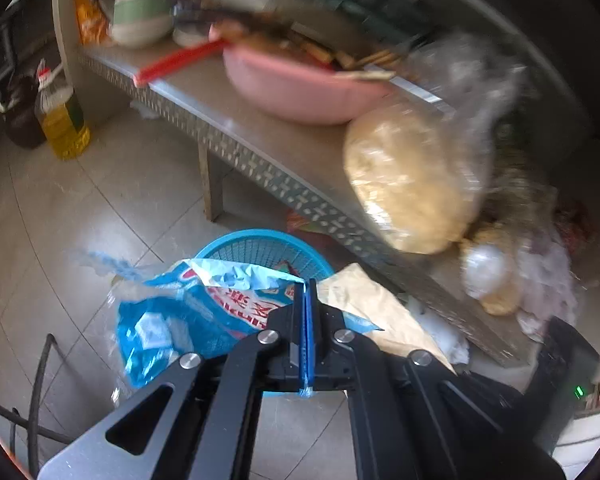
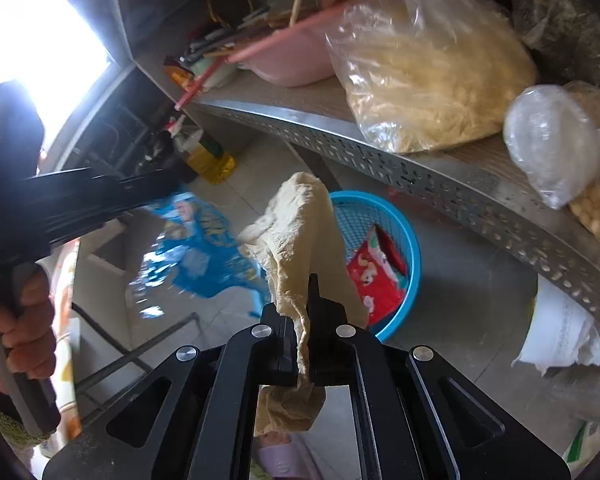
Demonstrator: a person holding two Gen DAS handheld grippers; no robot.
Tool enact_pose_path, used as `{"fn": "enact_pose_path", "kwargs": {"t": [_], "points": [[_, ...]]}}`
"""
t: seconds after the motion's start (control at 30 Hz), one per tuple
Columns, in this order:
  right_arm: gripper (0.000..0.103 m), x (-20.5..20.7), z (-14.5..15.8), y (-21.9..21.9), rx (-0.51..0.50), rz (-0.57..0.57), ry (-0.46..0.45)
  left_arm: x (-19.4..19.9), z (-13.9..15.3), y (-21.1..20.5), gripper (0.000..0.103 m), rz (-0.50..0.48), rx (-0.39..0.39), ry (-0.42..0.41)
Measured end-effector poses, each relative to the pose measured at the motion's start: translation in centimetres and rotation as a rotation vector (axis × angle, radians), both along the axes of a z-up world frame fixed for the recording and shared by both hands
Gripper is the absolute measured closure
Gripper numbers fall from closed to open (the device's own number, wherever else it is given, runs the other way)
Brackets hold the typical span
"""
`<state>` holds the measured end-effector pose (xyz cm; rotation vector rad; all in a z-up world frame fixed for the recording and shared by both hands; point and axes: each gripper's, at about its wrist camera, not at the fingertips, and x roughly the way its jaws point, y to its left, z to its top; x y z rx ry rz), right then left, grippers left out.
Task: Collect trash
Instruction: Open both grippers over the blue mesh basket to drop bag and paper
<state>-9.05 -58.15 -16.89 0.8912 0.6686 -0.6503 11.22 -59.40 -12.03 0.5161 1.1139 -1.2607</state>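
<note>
A blue plastic wrapper with red print hangs from my left gripper, whose jaws are shut on it, above the rim of a round blue mesh basket on the floor. My right gripper is shut on a crumpled beige tissue, held over the same blue basket, which holds a red snack packet. In the right wrist view the left gripper's body and the blue wrapper hang at the left, with a hand on the handle. The beige tissue also shows in the left wrist view.
A low shelf with a perforated metal edge runs just above the basket. It carries a pink basin, a bag of pale noodles and smaller bags. An oil bottle stands on the tiled floor. White paper lies under the shelf.
</note>
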Motion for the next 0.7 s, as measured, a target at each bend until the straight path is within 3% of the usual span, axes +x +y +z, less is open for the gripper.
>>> {"fn": "enact_pose_path", "kwargs": {"t": [0.2, 0.27, 0.33, 0.4, 0.5, 0.7], "points": [[0.101, 1.6, -3.1, -0.8, -0.005, 0.017, 0.080, 1.8, -7.7, -2.6, 0.101, 0.063, 0.192, 0.053], [0.101, 2.3, -4.3, -1.2, 0.005, 0.026, 0.104, 2.2, -9.0, -2.7, 0.096, 0.081, 0.226, 0.063], [0.101, 3.0, -5.4, -1.6, 0.022, 0.038, 0.124, 2.6, -9.5, -2.5, 0.082, 0.107, 0.240, 0.075], [0.101, 3.5, -6.3, -1.5, 0.034, 0.055, 0.141, 3.1, -9.0, -2.1, 0.076, 0.128, 0.230, 0.077], [0.101, 4.9, -7.4, -1.9, 0.052, 0.085, 0.160, 4.0, -7.3, -1.4, 0.076, 0.153, 0.219, 0.081], [0.100, 9.5, -9.8, -2.6, 0.083, 0.146, 0.191, 4.4, 1.0, 1.7, 0.075, 0.150, 0.102, 0.019]]}}
